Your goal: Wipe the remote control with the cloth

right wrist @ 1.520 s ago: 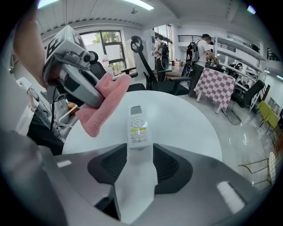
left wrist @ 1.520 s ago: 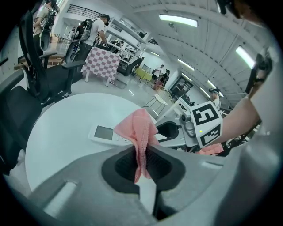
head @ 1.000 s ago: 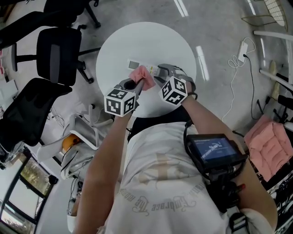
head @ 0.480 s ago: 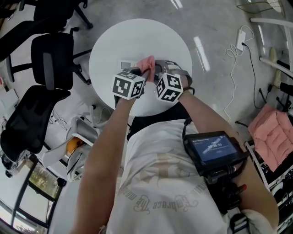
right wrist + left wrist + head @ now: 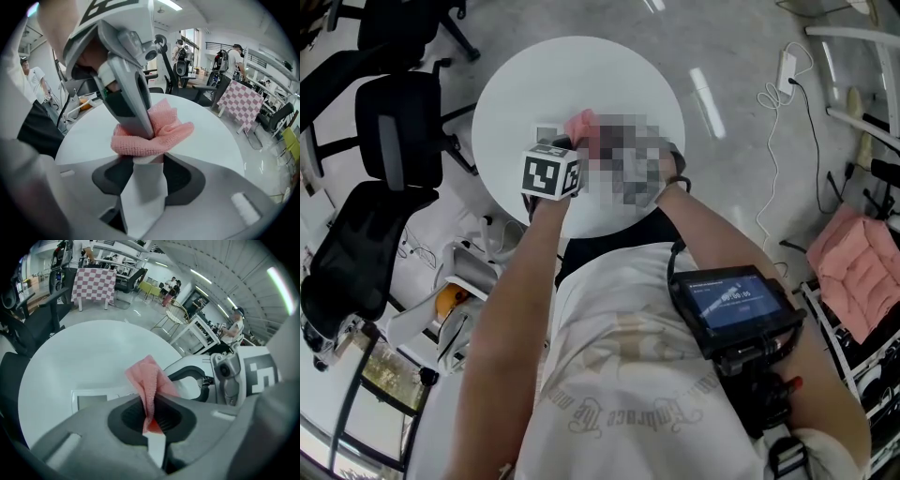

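On the round white table [image 5: 609, 75] my left gripper [image 5: 567, 145] is shut on a pink cloth [image 5: 579, 124]. The left gripper view shows the cloth [image 5: 149, 380] pinched between the jaws of that gripper [image 5: 152, 414] and standing up from them. Behind it lies the white remote control [image 5: 93, 400] with its grey window. My right gripper [image 5: 143, 164] is shut on one end of the remote [image 5: 143, 192]. The cloth [image 5: 154, 133] rests bunched on the remote's far part. In the head view a mosaic patch hides the right gripper.
Black office chairs [image 5: 394, 131] stand left of the table. A power strip with a cable [image 5: 787, 66] lies on the floor at the right, and a pink cushion [image 5: 858, 281] sits at the right edge. A screen device [image 5: 731, 300] hangs on the person's chest.
My left gripper has carried the cloth toward the right gripper and down onto the remote. The right gripper has stayed in place on the remote.
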`<state>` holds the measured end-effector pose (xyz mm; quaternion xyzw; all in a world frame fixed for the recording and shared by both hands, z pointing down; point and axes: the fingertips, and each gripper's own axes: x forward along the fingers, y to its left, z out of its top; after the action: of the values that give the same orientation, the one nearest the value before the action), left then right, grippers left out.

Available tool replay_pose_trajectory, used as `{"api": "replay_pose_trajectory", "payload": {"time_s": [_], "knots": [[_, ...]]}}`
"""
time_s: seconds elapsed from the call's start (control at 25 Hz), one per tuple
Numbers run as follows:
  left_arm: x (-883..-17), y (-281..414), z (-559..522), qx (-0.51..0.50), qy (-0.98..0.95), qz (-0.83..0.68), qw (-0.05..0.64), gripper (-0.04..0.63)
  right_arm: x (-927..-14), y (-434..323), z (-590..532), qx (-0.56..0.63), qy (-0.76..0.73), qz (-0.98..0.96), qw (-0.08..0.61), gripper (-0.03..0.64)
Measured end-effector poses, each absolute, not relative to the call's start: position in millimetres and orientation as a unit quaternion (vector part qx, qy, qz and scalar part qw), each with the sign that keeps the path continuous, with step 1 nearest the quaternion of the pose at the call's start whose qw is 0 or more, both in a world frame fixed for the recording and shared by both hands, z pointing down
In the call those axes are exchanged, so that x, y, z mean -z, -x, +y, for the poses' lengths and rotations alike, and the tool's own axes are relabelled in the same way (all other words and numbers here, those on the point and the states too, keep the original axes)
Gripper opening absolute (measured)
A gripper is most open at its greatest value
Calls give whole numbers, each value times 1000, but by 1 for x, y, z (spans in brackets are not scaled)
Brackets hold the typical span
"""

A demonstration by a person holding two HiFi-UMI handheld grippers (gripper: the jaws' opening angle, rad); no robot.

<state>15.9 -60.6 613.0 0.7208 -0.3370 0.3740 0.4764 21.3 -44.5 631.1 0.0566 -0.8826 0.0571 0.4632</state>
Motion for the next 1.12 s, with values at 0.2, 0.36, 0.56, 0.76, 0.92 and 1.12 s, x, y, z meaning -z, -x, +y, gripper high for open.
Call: {"api": "replay_pose_trajectory", "payload": {"time_s": [0.2, 0.36, 0.56, 0.76, 0.92, 1.12], "knots": [[-614, 0, -59, -371, -711, -355, 479, 21, -631, -22, -44, -53, -51, -882, 466, 209], [-615, 21, -56, -368, -700, -372, 485, 21, -631, -22, -43, -52, -48, -882, 466, 209], [-617, 44, -56, -376, -695, -381, 480, 21, -630, -22, -43, -51, -46, -882, 466, 209], [-623, 81, -58, -394, -675, -406, 474, 21, -631, -25, -45, -48, -44, -881, 468, 209], [-626, 110, -60, -436, -666, -411, 445, 21, -632, -29, -44, -49, -45, -881, 469, 209], [-624, 122, -65, -454, -662, -415, 428, 21, -633, -30, -44, -50, -44, -880, 470, 209]]}}
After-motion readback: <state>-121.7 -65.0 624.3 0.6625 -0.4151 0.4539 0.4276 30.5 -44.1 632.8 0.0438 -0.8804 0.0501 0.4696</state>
